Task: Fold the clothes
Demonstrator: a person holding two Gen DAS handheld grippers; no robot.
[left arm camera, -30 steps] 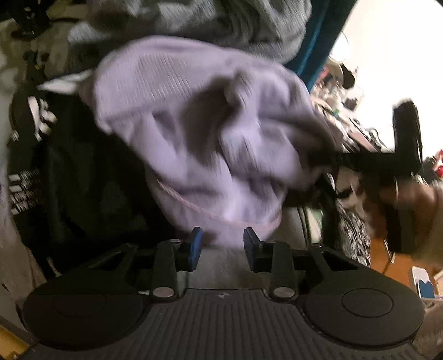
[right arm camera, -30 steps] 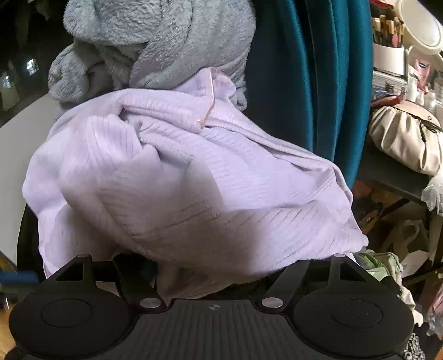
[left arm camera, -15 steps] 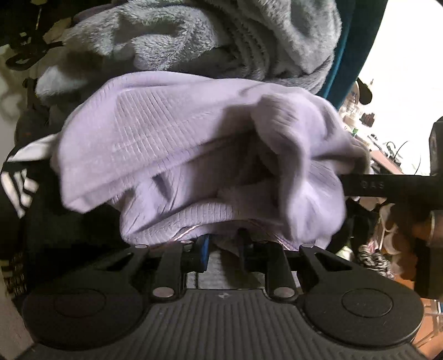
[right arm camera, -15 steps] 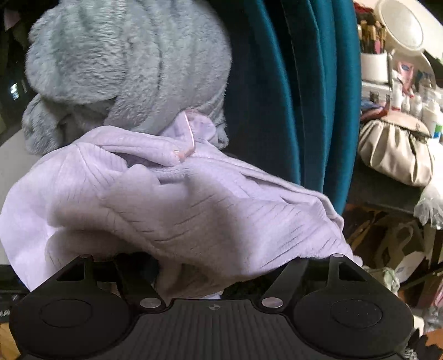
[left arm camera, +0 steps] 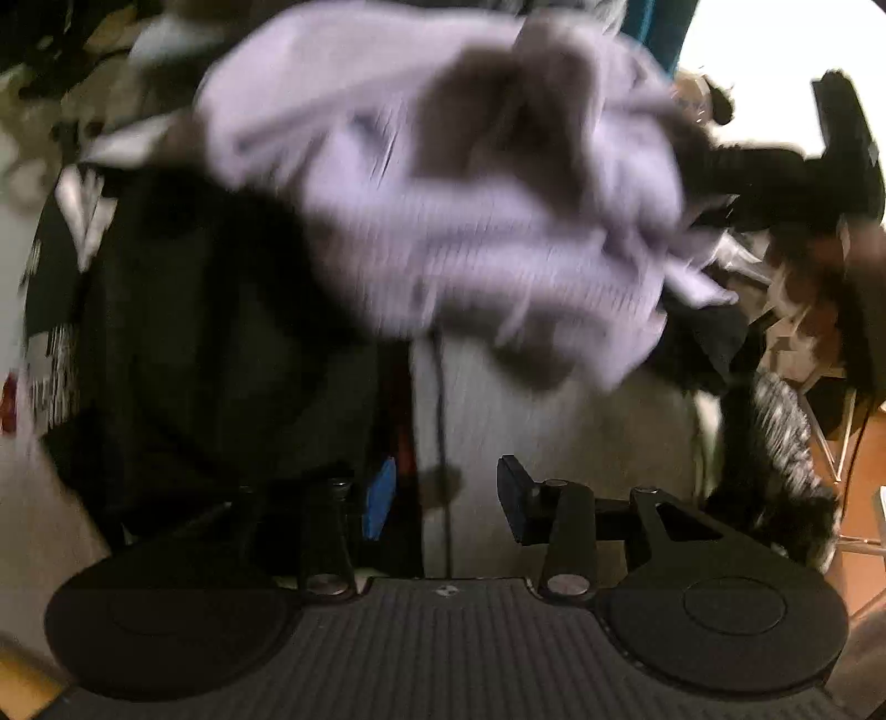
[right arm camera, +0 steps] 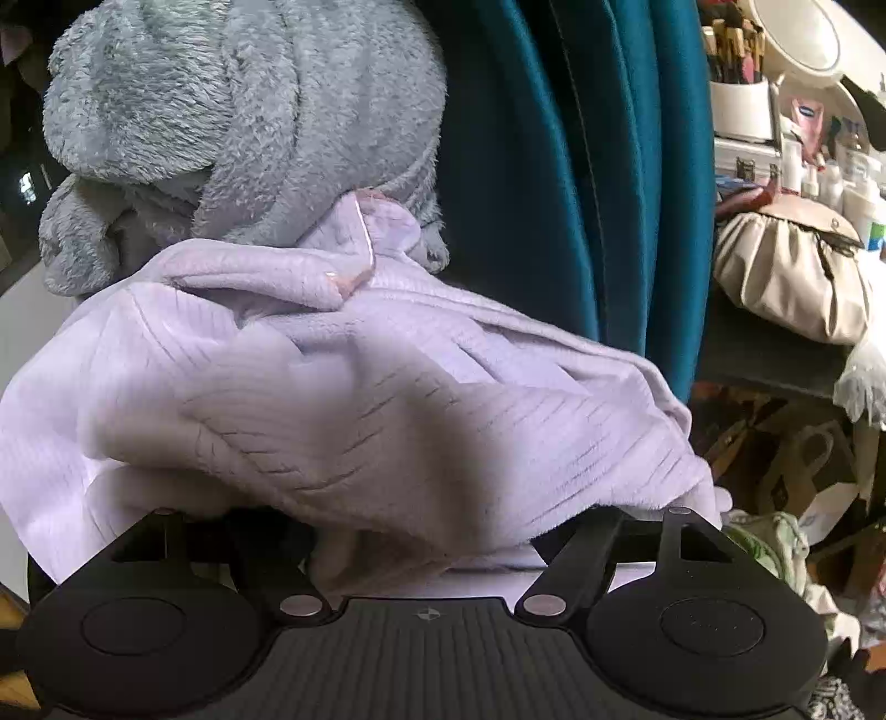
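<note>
Teal curtain (right arm camera: 576, 166) backs lilac garment (right arm camera: 360, 399) hiding right claw; left claw (left arm camera: 443, 493) just parted, empty.

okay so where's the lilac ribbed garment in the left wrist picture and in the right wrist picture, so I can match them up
Left wrist view: the lilac ribbed garment fills the upper middle, blurred, well above the left tongs, which stand open with nothing between them.
Right wrist view: it spreads across the middle and lower left, draping over the right tongs' fingers, which it hides.
Shared landmark: the teal curtain, a sliver at top right in the left view.
</note>
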